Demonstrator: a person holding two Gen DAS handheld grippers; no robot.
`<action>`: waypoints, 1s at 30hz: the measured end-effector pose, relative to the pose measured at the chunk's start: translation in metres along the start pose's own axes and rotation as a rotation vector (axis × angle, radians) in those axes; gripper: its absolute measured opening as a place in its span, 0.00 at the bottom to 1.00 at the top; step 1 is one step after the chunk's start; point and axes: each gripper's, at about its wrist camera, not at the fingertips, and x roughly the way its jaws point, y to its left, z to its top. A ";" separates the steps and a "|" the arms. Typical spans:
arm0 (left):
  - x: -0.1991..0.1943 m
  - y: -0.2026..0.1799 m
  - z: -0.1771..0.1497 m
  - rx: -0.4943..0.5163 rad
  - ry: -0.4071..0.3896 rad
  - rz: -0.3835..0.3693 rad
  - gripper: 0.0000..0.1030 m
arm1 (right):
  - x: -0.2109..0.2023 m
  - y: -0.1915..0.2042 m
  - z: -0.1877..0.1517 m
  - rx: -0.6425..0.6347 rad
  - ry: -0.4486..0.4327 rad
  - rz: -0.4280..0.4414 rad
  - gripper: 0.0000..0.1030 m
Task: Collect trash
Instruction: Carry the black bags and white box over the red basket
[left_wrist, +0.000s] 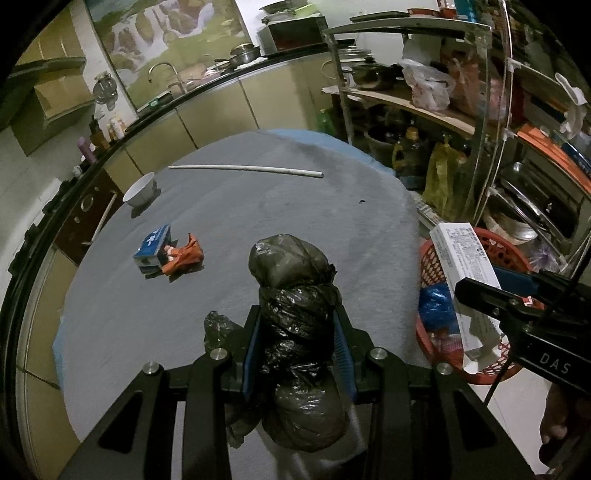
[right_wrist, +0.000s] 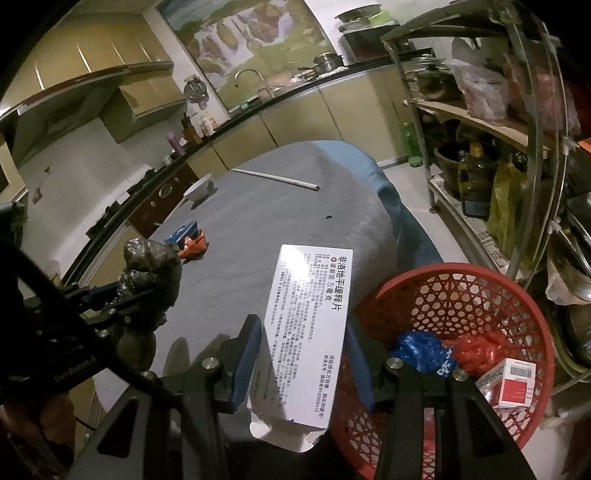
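Left wrist view: left gripper (left_wrist: 297, 347) clamps the knotted black bag (left_wrist: 295, 314) above the desk (left_wrist: 258, 206), long axis pointing forward along the fingers, probably for carrying. Right wrist view: right gripper (right_wrist: 301, 354) grips the white carton (right_wrist: 308, 328), long axis forward, beside the red basket (right_wrist: 461, 295), likely for dropping in.

left tongs (left_wrist: 297, 332): clamped on load | right tongs (right_wrist: 303, 354): clamped on load
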 end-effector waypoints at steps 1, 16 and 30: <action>0.000 -0.002 0.000 0.005 -0.001 0.000 0.37 | -0.001 -0.001 0.000 0.002 0.000 -0.001 0.47; 0.003 -0.023 0.008 0.049 0.000 -0.029 0.37 | -0.012 -0.021 -0.002 0.040 -0.009 -0.024 0.47; 0.013 -0.060 0.018 0.100 -0.026 -0.127 0.37 | -0.028 -0.049 -0.008 0.101 -0.020 -0.077 0.47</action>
